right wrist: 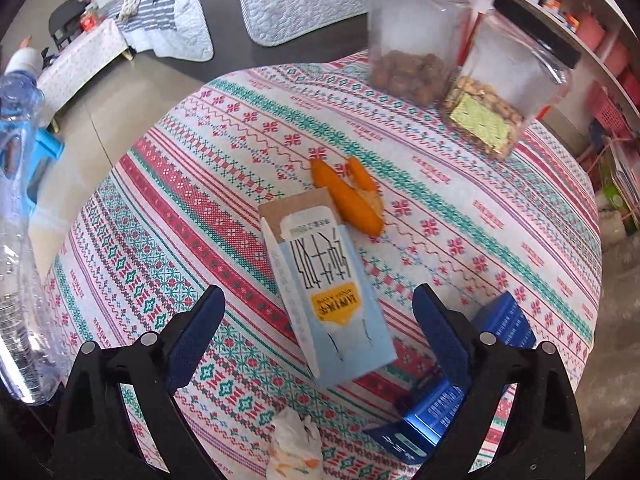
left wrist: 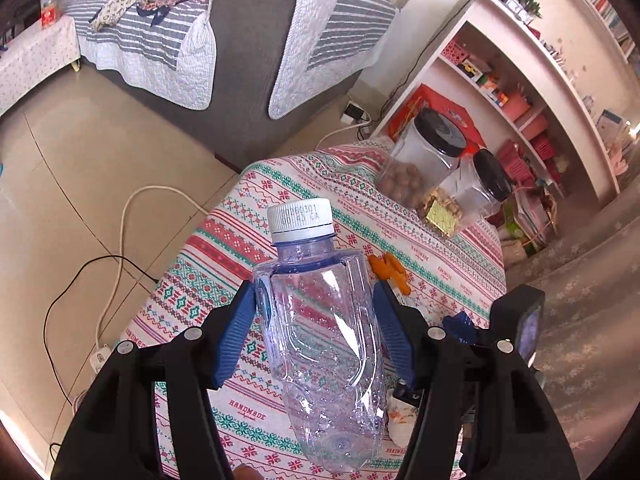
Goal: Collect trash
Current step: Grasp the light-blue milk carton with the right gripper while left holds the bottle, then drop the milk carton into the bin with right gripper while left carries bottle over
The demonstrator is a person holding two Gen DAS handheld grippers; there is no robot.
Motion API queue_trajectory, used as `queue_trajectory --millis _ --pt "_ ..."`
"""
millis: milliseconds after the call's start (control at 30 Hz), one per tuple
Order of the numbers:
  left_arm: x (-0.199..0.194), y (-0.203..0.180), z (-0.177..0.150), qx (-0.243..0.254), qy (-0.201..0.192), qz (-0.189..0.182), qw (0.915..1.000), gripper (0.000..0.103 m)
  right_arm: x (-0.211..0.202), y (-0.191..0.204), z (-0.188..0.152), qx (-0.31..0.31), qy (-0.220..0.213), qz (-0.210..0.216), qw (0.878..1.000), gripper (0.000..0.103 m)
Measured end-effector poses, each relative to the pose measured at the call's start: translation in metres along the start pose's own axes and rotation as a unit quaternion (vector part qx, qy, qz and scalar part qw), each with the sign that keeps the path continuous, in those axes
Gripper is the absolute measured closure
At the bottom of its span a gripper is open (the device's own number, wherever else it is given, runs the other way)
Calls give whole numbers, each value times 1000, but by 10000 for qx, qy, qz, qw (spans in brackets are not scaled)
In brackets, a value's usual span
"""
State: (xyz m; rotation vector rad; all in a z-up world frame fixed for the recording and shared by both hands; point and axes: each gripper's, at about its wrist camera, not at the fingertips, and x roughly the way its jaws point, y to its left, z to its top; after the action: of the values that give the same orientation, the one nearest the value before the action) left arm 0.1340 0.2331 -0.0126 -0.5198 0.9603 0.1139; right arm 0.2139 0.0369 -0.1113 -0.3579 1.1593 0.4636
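My left gripper [left wrist: 316,296] is shut on an empty clear plastic bottle [left wrist: 324,332] with a white cap, held above the patterned tablecloth [left wrist: 248,208]. The bottle also shows at the left edge of the right wrist view [right wrist: 20,240]. My right gripper [right wrist: 320,308] is open and empty, its fingers either side of a light blue milk carton [right wrist: 332,296] lying on the cloth. Orange peel [right wrist: 348,196] lies just beyond the carton. A crumpled tissue [right wrist: 294,444] lies near my right gripper's base. A blue box [right wrist: 432,412] lies under the right finger.
Two clear jars with black lids, one of nuts [right wrist: 416,32] and one of snacks [right wrist: 504,72], stand at the table's far side. A grey sofa [left wrist: 240,60] stands beyond the table. Cables [left wrist: 120,240] run over the floor. White shelves [left wrist: 520,92] are at the right.
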Motion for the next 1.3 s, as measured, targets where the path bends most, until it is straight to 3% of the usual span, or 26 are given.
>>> queue_trajectory --millis 267,400,800,1000,1300 --pt "3 11 4 -2 44 88 10000 43 45 1 15 89 361 -15 9993 36" --pt "6 13 3 9 80 140 9999 43 42 -10 16 481 242 219 9983 40" --pt "3 9 2 70 -91 151 9998 43 -63 -40 20 1241 -1236 75 9845 46" --pt "-8 -5 0 192 -468 -23 9987 43 -112 -51 6 1430 -1878 -175 9716 46" --pt "-33 -36 -8 479 -1127 -370 9918 43 -158 -69 -31 1866 -2435 -396 9509 46"
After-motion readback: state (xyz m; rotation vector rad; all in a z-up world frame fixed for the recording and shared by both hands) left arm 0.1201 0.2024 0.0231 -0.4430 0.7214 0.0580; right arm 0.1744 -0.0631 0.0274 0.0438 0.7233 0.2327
